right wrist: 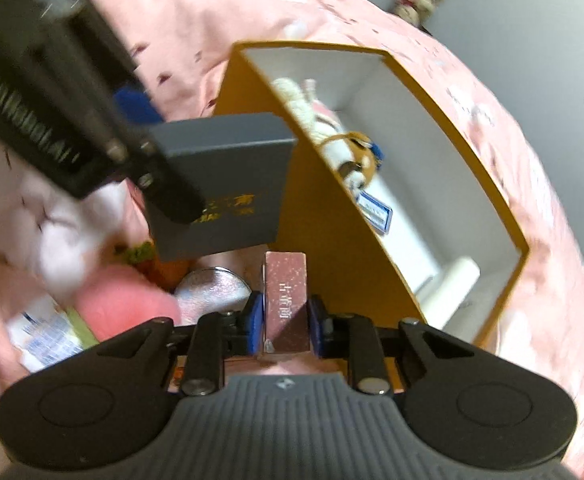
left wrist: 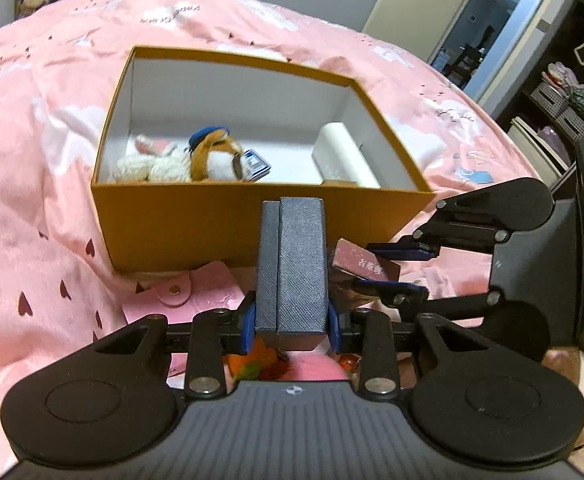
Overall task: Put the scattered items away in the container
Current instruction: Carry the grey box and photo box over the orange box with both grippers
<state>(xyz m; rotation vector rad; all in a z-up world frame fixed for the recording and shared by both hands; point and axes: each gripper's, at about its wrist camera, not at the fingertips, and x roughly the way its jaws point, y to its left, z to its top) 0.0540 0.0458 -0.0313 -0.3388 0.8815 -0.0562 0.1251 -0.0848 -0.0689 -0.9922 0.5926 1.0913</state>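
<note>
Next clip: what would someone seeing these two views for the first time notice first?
Probably the orange box open on the pink bedspread, with plush toys and a white case already inside. In front of it, the left tongs clamp a grey textured box, and just to its right the right tongs grip a small pink box.

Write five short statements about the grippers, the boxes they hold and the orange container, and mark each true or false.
1. The left gripper clamps a grey box. True.
2. The right gripper is empty. False: it grips a small pink box.
3. The orange container has nothing in it. False: plush toys and a white case lie inside.
4. The container sits on a pink bedspread. True.
5. The grey box is already in the container. False: it is held outside it.
</note>
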